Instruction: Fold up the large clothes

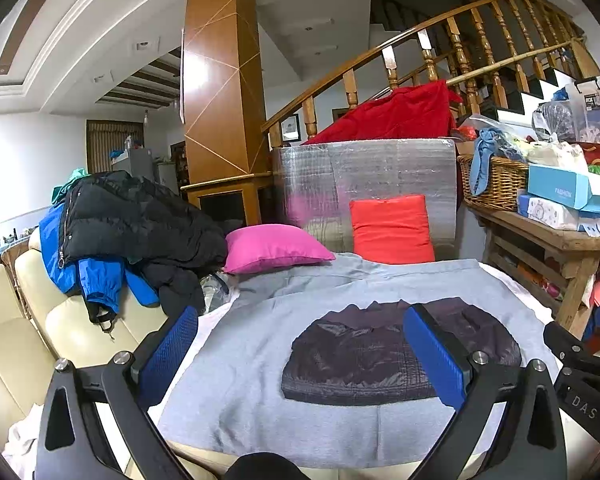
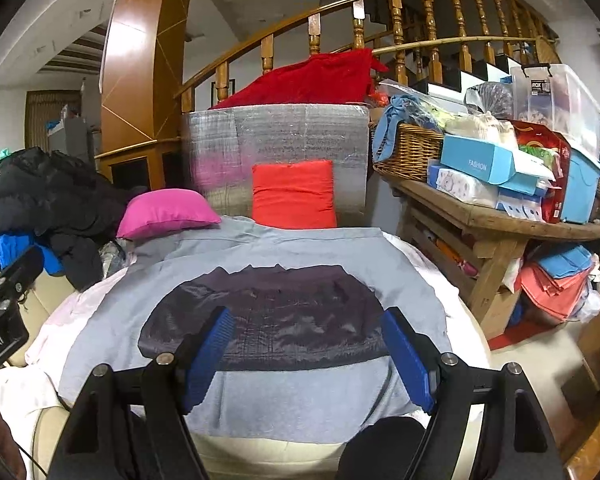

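A large grey shirt (image 1: pixel 240 368) with a dark printed panel (image 1: pixel 364 356) lies spread flat on a cream sofa seat; it also shows in the right wrist view (image 2: pixel 284 400) with its print (image 2: pixel 284 312). My left gripper (image 1: pixel 300 360) is open, its blue pads above the shirt's near edge, holding nothing. My right gripper (image 2: pixel 308 356) is open and empty too, just above the near hem. The right gripper's body (image 1: pixel 580 376) shows at the right of the left view; the left gripper's body (image 2: pixel 0 320) shows at the left of the right view.
A pink pillow (image 1: pixel 272 248) and a red pillow (image 1: pixel 392 228) lie beyond the shirt. Black and blue jackets (image 1: pixel 132 224) are piled on the sofa's left. A silver padded panel (image 1: pixel 364 184) stands behind. A cluttered wooden table (image 2: pixel 500 220) stands at the right.
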A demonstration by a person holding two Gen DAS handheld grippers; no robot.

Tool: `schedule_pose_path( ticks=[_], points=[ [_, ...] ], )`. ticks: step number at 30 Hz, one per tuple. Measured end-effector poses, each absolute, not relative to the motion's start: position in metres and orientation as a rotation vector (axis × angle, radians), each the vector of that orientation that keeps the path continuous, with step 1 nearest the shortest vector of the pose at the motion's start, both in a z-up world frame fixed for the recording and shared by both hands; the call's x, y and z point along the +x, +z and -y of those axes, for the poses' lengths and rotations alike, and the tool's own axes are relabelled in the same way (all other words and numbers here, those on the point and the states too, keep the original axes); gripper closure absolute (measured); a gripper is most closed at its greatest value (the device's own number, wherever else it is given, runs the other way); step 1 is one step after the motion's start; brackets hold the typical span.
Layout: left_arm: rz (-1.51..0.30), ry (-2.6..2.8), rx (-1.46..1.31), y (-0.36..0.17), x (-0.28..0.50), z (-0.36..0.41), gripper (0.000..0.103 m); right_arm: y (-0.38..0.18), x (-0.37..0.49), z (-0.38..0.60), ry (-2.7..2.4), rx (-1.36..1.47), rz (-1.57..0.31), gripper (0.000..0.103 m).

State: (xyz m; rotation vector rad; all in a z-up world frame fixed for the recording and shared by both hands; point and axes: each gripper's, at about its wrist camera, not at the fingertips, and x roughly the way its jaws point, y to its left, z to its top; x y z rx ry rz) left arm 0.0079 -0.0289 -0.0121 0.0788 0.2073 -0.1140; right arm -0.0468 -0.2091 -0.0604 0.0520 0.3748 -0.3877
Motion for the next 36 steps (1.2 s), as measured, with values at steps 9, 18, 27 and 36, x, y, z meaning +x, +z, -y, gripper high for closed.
schedule_pose_path(
  ticks=[9, 18, 27, 36],
  points=[
    [-0.220, -0.124, 0.063, -0.0109, 0.0093, 0.0238, 0.001, -0.0593, -0.0470, 0.2081, -0.392, 0.054, -0.378, 0.023],
    [-0.246, -0.145, 0.054, -0.0123, 0.0120, 0.0232, 0.001, -0.0581, -0.0492, 0.2090, -0.408, 0.059, -0.377, 0.023],
    [-0.248, -0.158, 0.060, -0.0106, 0.0095, 0.0263, 0.001, -0.0548, -0.0533, 0.2095, -0.415, 0.059, -0.369, 0.023],
    [-0.247, -0.162, 0.061, -0.0108, 0.0087, 0.0264, 0.001, -0.0539, -0.0552, 0.2092, -0.414, 0.057, -0.369, 0.023]
  ],
)
